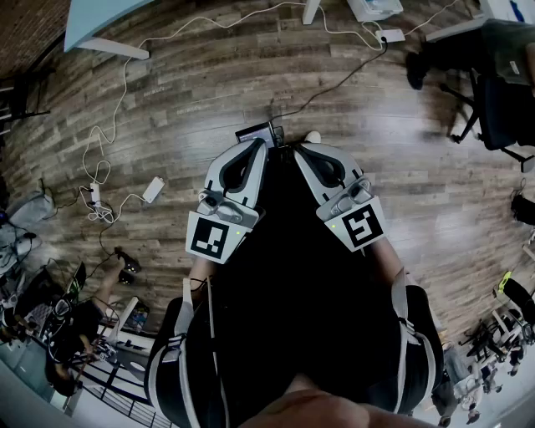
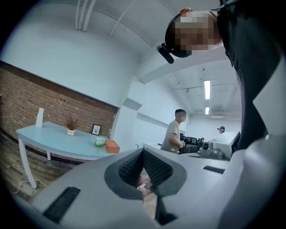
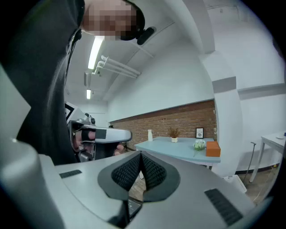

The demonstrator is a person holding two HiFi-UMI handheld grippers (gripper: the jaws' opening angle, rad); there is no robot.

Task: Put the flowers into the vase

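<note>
The person, in dark clothing, is holding both grippers out toward twelve o'clock above a wood-plank floor [image 1: 209, 92]. The left gripper [image 1: 264, 144] and right gripper [image 1: 298, 150] are leaning inward, their tips nearly meeting just above centre. Their marker cubes are sitting at eight and four o'clock. A white cable [image 1: 125, 84] is snaking from nine o'clock up toward one o'clock, past a white adapter [image 1: 153, 189]. A pale blue table [image 1: 100, 17] is showing at eleven o'clock, and a dark office chair [image 1: 501, 100] is standing at two o'clock.

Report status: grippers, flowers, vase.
Left hand-held gripper shut, empty; right hand-held gripper shut, empty. Flowers on far table, vase at its other end. Cables on floor ahead.
</note>
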